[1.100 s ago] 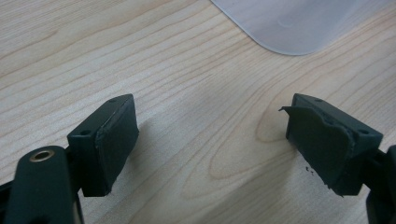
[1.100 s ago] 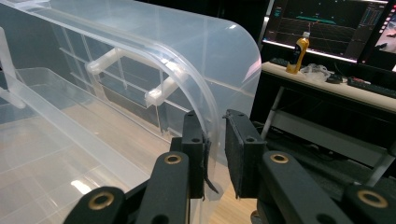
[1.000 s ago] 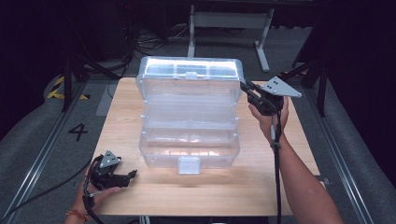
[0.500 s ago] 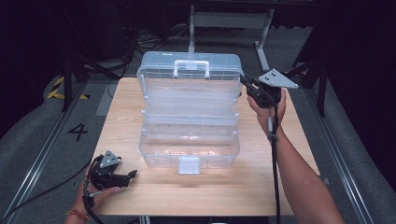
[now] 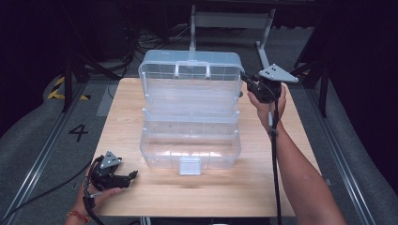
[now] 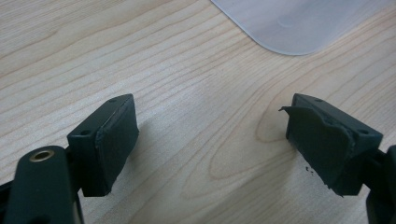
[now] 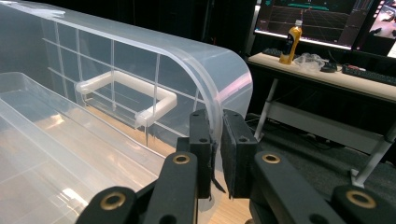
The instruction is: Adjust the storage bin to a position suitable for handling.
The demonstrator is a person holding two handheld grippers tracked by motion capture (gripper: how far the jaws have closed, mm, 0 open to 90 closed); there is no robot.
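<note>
Clear plastic organiser box [image 5: 190,117] sits mid-table [image 5: 126,117], its gridded lid [image 5: 190,72] with white handle [image 7: 126,95] raised upright. Right gripper [image 7: 216,140] has just been closing and pinches the lid's rim. Left gripper [image 6: 212,140] rests near the box's front corner, jaws spread, nothing between them.

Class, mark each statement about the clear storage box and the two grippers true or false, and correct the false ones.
1. The right gripper pinches the rim of the lid. True.
2. The left gripper holds the front latch. False: its jaws are open with nothing between them, over the bare table.
3. The clear box is shut. False: the lid stands raised at the back.
4. A white handle sits on the lid. True.
5. The box stands on the floor. False: it stands on the wooden table.
</note>
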